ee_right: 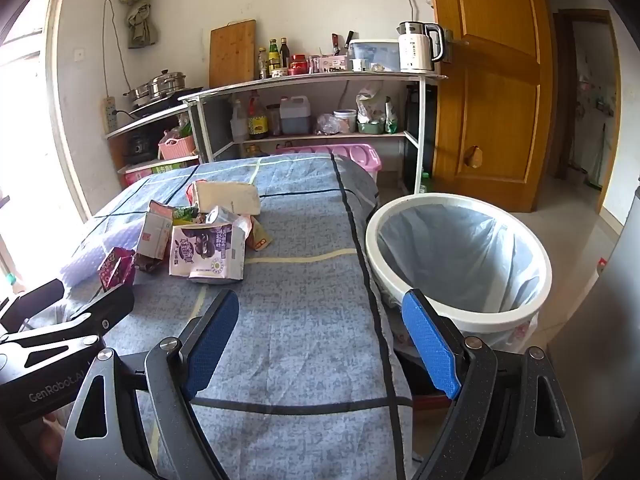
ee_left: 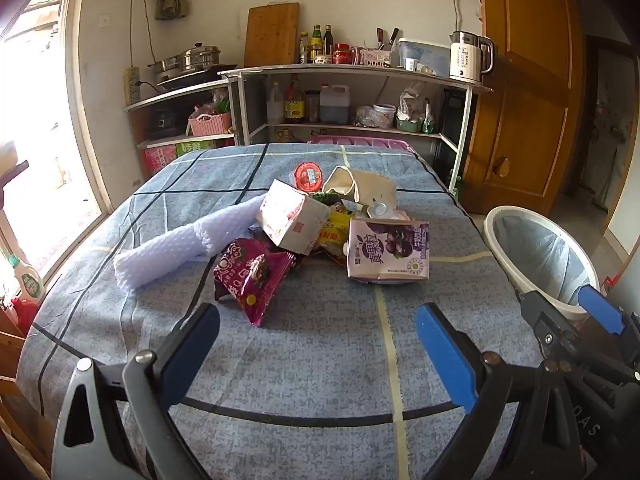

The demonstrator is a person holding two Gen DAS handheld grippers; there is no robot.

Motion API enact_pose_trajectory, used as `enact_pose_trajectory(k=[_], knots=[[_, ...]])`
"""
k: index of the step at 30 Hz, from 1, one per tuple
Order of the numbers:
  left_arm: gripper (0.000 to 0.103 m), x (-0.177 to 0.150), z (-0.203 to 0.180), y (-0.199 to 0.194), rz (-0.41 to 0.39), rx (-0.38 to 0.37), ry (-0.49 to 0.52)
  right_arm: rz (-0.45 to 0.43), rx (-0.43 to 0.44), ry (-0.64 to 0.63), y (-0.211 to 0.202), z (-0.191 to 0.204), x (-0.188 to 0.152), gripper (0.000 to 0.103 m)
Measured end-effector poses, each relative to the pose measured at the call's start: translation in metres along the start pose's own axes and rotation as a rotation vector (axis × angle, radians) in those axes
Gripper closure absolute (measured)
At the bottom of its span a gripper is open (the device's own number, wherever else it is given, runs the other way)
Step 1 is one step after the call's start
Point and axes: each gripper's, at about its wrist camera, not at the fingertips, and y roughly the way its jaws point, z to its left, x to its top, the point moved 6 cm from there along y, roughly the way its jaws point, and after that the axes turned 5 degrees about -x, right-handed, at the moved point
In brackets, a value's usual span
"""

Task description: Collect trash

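Observation:
A heap of trash lies mid-table on the blue checked cloth (ee_left: 320, 352): a purple drink carton (ee_left: 388, 250), a white and red carton (ee_left: 294, 216), a magenta snack wrapper (ee_left: 252, 276), white foam wrap (ee_left: 180, 244), a red-lidded cup (ee_left: 308, 174) and a beige bag (ee_left: 364, 186). My left gripper (ee_left: 318, 344) stands open over bare cloth, short of the heap. The right gripper (ee_right: 320, 332) is open too, near the table's right edge, with the purple carton (ee_right: 208, 250) ahead to its left. A white bin (ee_right: 460, 256) with a clear liner stands beside the table.
Metal shelves (ee_left: 360, 76) with bottles, pots, a cutting board and a kettle (ee_left: 466, 56) line the far wall. A wooden door (ee_left: 524, 80) is at the right, a bright window at the left. A pink box (ee_right: 352, 156) sits beyond the table.

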Motion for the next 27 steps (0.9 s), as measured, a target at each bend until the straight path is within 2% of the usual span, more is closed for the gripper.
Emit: enact_pose_trajectory(k=[27], knots=[[0.003, -0.0004, -0.0021, 0.0009, 0.005, 0.001, 0.002, -0.001, 0.003, 0.010, -0.0016, -0.0022, 0.0018, 0.019]])
